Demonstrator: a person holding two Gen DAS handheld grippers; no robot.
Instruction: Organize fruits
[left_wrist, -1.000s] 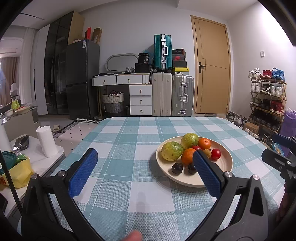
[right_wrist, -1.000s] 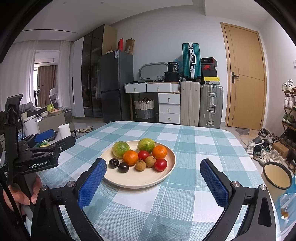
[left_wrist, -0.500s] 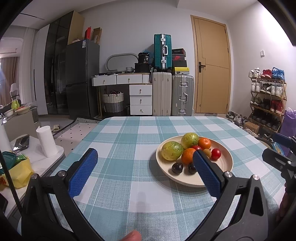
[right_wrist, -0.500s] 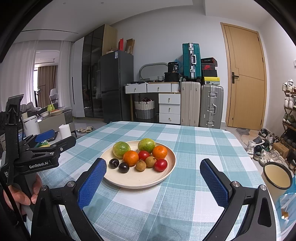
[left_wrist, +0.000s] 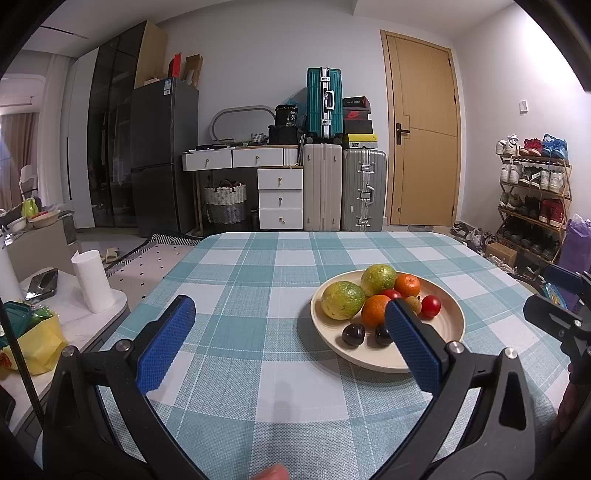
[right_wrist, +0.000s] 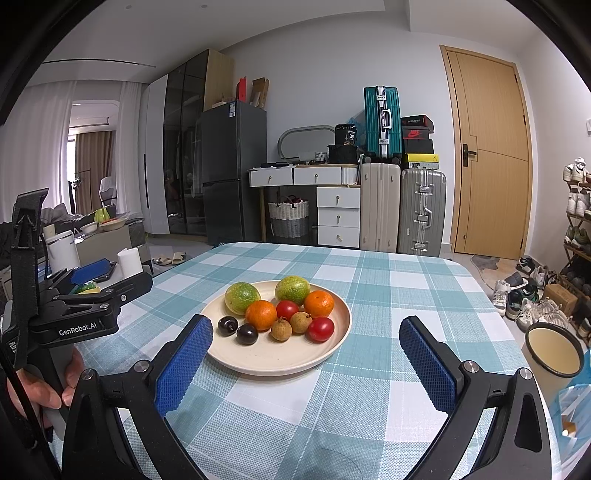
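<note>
All fruit sits on the cream plate (right_wrist: 334, 343) mid-table: 2 green ones (right_wrist: 242, 297) at the back, 2 oranges (right_wrist: 261, 314), 2 red tomatoes (right_wrist: 320, 329), 2 brown longans, I think, (right_wrist: 282, 329) & 2 dark plums (right_wrist: 247, 334) in front, paired by kind. That fits either a sort already done or a pile I've yet to split up; can't tell which. My left tongs (left_wrist: 284, 343) & right tongs (right_wrist: 306, 363) both hang spread wide, nothing in them, short of the plate. Checked tablecloth (right_wrist: 388, 280) around it, cup (right_wrist: 553, 355) off to my right.

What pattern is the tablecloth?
Teal-and-white plaid tablecloth; clearest in the right wrist view.
</note>
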